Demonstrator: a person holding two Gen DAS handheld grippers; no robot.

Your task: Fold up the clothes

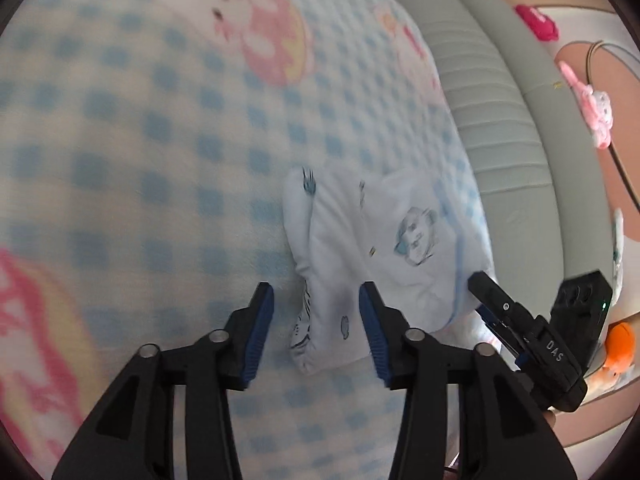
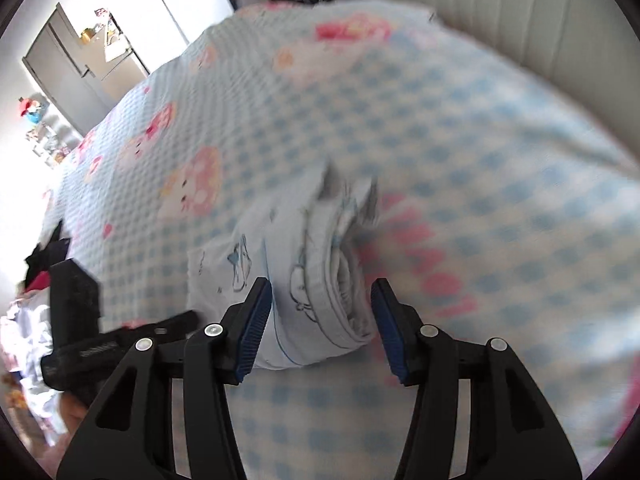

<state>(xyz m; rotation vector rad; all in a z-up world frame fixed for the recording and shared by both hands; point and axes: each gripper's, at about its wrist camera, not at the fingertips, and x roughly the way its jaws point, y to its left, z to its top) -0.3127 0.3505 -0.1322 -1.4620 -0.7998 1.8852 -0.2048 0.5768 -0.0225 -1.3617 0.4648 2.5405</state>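
Both claws gape empty: left gripper (image 1: 316, 330), right gripper (image 2: 320, 326). Each straddles the folded pale-blue baby garment (image 1: 376, 248) on the checked blanket (image 1: 140, 140), its length running toward 12 o'clock.

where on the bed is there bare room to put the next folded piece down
The checked blanket is bare left of the folded garment, out to the pink cartoon prints. In the right wrist view it is also bare right of the garment toward the ribbed headboard. Crowded: around the garment, where the left claw and right claw stand open, and the clothes pile.
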